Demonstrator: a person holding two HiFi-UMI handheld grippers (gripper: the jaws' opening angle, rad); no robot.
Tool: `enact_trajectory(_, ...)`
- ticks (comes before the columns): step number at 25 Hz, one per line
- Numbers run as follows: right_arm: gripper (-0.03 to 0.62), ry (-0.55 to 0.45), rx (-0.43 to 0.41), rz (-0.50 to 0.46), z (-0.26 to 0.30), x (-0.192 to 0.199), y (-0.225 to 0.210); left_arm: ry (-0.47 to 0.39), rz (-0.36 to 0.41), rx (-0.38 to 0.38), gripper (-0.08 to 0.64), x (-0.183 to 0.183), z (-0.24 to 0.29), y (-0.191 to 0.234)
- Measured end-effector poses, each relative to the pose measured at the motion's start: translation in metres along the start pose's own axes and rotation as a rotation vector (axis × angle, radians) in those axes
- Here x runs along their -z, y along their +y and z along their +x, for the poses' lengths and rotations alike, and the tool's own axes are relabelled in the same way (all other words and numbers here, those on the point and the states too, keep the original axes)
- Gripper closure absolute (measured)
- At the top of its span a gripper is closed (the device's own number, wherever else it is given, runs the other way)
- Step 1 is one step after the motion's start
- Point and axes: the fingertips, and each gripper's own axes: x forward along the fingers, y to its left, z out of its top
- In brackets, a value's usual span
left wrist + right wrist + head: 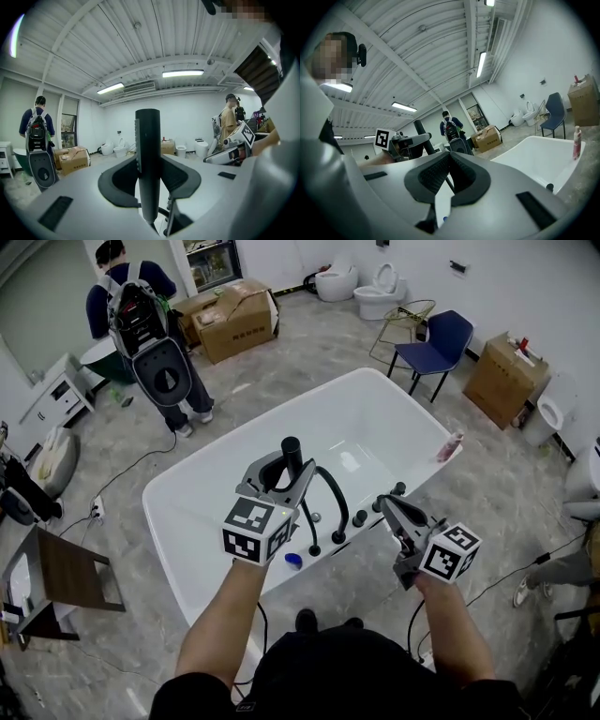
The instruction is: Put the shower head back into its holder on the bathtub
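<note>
**Shower head in the left tool, above the tub's near rim**

- Bathtub [375, 413]: white, freestanding, and it fills the middle of the head view. Its near rim lies just below both tools.
- Bystander [141, 320] with a backpack stands well apart at the far left and has no part in the work.
- Left tool [286, 479]: the jaws pinch the shower head [292, 452], a black stick-shaped piece. It stands upright between the pads, with its top well clear of them. The grip is low on the body, probably so the lower end stays free to drop into a socket.
- Right tool [384, 506]: the jaw tips are pressed together with nothing between them. It hangs beside the rim to the right, near the fittings. It looks to be on standby, perhaps to steady something.
- Hose [330, 498]: a black arc running from near the shower head down to the rim. It could instead be a spout; I can't settle which.
- Rim fittings [359, 518]: a row of small black knobs and posts.

Hard to make out:
- Which fitting is the holder. None shows an obvious cup from the head view.
- The shower head's lower end, which is cut off in the left gripper view.
- A small blue thing [292, 560] on the rim, which I can't identify
</note>
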Motion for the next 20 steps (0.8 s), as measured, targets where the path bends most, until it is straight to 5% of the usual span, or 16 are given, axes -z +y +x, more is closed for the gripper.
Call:
enact_trajectory(11, 0.575, -0.012, 0.050, -0.006, 0.010, 0.004, 0.011, -0.038, -0.036, 0.050, 0.419, -0.008, -0.008, 0.020)
enact_trajectory(20, 0.575, -0.025, 0.092, -0.014, 0.010, 0.017, 0.030, 0.028, -0.095, 0.100, 0.417, 0.036, -0.022, 0.025)
